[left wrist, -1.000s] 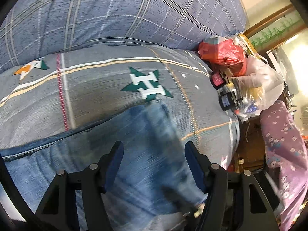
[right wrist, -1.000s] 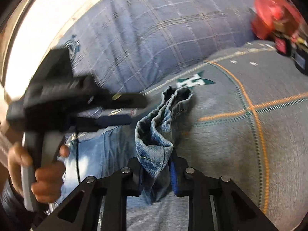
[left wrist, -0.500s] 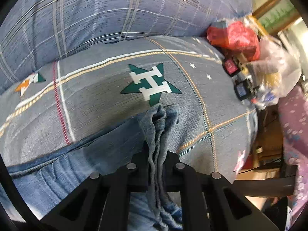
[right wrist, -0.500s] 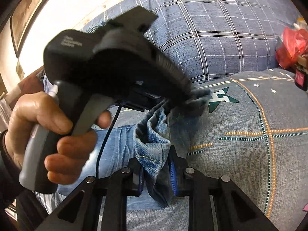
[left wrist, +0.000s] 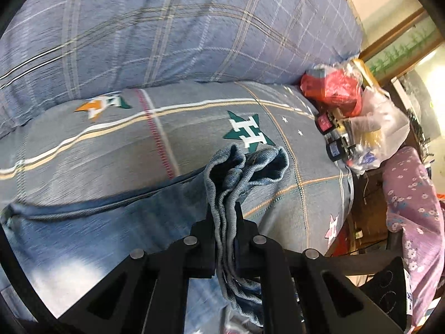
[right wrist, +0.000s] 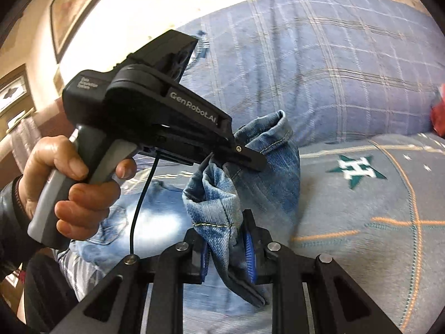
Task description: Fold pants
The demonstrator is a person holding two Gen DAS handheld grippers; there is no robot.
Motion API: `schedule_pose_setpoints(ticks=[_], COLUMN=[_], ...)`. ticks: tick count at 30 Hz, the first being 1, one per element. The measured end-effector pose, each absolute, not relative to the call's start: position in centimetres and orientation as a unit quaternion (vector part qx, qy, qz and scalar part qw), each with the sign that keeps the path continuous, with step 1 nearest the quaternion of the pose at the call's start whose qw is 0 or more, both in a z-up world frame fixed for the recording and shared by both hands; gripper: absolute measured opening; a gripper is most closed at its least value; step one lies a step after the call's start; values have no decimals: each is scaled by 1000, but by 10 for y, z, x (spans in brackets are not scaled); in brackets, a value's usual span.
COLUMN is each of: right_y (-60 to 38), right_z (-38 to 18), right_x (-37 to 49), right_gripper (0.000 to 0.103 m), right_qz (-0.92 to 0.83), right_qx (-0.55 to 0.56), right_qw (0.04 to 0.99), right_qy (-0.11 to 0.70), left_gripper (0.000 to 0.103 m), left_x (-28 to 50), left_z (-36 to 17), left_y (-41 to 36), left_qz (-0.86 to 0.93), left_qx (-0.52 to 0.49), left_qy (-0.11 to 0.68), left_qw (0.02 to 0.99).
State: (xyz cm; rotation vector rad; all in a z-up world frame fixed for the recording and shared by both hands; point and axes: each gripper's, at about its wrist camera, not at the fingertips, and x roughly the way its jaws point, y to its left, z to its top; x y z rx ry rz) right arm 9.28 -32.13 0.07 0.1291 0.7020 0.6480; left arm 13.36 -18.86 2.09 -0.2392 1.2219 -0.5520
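Both tongs are clamped on the jeans (left wrist: pixel 244 172): the left tongs (left wrist: pixel 225 217) pinch a bunched cuff, the right tongs (right wrist: pixel 226 239) the other hem. Denim looks heavy, limp yet thick; gripping hems seems sound. The rest trails below on the bed (left wrist: pixel 97 144).

Faded denim pants (left wrist: pixel 230 183), matt woven bedsheet (left wrist: pixel 83 150)

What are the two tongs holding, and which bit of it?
Both hold the jeans. The left tongs and the right tongs each pinch bunched denim at the leg's hem end, lifted off the bed.
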Motion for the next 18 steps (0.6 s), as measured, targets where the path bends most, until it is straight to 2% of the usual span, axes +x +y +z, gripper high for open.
schedule_pose_setpoints(ticks=[6,10,15,18], right_y=[-275,-243,-202,-183], right_z=[2,-8,-37,-59], right_x=[78,71,65,64], right_gripper=[22,22,23,28], right_qz=[361,383,386,378], right_qx=[25,-12,-89,-139], right_qw=[871,857,832,816], right_qy=[333,346,389,414], left_gripper=[9,10,27,29], left_x=[116,104,103,103], left_z=[21,-3,-57,-73], left_y=[-139,-102,-67,-57], left_qz=[-236,-210,-175,-181], left_qx=[-142,-168,-209,-227], left_qy=[558,564,597,599], left_qw=[782,781,754,746])
